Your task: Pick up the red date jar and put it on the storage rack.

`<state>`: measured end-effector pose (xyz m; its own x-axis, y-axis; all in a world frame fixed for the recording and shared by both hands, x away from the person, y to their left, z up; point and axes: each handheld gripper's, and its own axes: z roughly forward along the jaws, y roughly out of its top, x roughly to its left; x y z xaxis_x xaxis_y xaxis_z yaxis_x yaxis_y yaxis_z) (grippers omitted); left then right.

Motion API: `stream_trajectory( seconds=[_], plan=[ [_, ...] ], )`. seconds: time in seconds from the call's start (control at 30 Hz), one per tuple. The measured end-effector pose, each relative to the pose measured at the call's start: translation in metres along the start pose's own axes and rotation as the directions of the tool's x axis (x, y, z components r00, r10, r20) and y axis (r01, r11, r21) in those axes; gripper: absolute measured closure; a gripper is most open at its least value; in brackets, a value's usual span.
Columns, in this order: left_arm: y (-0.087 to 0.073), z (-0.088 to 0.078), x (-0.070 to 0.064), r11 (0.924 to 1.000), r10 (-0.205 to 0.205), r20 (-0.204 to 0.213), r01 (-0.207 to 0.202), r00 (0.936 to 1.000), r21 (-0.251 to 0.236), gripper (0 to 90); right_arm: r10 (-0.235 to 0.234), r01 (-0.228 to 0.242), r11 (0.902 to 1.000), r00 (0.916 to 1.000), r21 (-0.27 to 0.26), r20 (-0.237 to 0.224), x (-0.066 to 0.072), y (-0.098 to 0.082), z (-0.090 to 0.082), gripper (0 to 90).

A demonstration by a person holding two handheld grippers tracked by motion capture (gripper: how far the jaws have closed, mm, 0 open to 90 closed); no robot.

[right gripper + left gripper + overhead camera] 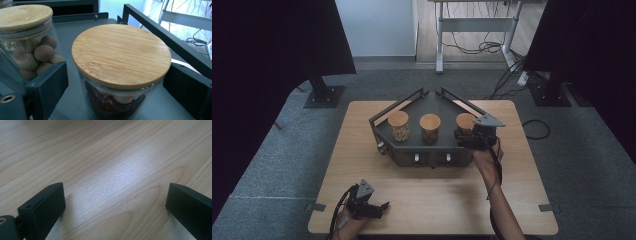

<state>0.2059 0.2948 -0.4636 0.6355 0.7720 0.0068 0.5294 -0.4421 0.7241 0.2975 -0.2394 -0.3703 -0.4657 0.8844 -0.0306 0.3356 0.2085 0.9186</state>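
Three glass jars with bamboo lids stand in a row on a dark metal rack at the middle of the table. My right gripper is at the rightmost jar. In the right gripper view that jar, with red and pale contents, sits between the open jaws of the right gripper with a small gap on each side. The middle jar holds brown balls. My left gripper rests near the table's front left edge. In the left gripper view the left gripper is open over bare wood.
The leftmost jar holds pale pieces. The rack has raised rails at its back and side, and small knobs on its front. The wooden table stands on grey carpet. A desk frame and cables are behind it.
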Motion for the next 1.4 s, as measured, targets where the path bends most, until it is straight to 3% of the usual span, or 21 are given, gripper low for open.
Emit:
stream_trajectory(
  seconds=[1.4],
  plan=[
    [0.000, 0.000, 0.000, 1.0000, 0.002, -0.001, -0.002, 1.0000, 0.001, 2.3, -0.021, 0.019, 0.9974, 0.9996, -0.070, -0.020, 0.001, -0.011, -0.032, 5.6]
  ],
)
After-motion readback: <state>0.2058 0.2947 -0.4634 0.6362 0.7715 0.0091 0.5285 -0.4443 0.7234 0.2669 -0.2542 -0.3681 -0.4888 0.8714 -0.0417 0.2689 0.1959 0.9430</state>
